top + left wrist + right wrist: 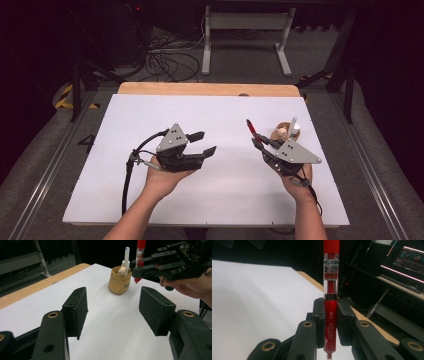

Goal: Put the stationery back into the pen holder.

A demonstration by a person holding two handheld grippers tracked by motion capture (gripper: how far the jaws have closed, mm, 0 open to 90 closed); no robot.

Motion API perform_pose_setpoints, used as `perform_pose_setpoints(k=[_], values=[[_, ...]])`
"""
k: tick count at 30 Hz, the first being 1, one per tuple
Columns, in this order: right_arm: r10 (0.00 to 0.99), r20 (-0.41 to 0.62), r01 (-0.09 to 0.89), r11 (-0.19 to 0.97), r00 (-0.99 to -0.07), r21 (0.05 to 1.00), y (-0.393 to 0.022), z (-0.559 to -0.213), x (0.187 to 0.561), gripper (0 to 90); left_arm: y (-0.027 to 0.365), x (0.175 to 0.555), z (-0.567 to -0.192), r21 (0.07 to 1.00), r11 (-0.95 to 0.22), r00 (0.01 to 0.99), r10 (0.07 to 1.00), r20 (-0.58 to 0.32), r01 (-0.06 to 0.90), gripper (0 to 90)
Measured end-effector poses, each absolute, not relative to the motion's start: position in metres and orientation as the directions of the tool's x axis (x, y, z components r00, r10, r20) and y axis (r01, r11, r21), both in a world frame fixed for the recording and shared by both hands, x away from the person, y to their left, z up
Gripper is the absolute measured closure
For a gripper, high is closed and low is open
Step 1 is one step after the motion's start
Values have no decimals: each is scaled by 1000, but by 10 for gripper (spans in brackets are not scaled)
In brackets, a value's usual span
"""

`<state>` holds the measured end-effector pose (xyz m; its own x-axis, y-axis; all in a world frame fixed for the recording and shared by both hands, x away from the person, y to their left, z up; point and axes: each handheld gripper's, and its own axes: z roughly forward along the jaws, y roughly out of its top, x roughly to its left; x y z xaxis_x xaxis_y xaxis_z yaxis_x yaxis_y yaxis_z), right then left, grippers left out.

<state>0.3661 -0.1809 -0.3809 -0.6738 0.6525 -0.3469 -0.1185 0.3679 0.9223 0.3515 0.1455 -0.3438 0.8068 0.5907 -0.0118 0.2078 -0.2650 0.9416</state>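
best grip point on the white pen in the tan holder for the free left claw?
Take the white pen by its exposed upper shaft, coming from above and the open-table side. It stands about upright out of the tan holder, lower part hidden inside. The left claw is open; the right claw holds the red pen beside it.

A wooden table point(150, 88) carries a white sheet point(150, 125); a tan pen holder point(280, 133) stands far right.

Left gripper point(203, 142) jaws apart; right gripper point(256, 140) clamped.
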Motion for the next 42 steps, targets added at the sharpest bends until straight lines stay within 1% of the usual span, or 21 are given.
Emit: perform_pose_setpoints(k=[6,15,16,21,32,42], values=[[693,-294,-108,299,-658,948,-190,-378,369,797,157,352,-345,947,-252,796,605,-7,199,400],[757,-218,-102,198,-616,975,-208,-376,370,797,173,352,-350,946,-244,782,624,-15,213,395],[763,-224,-113,196,-606,974,-211,-376,371,797,174,352,-350,946,-244,782,622,-18,215,393],[795,-171,-107,133,-583,985,-222,-376,372,797,181,351,-351,951,-238,778,628,-6,199,375],[867,-119,-95,83,-483,992,-242,-383,378,797,199,348,-353,954,-228,758,653,1,195,349],[907,-87,-71,63,-411,995,-255,-395,385,796,214,347,-356,958,-212,741,672,-2,195,332]])
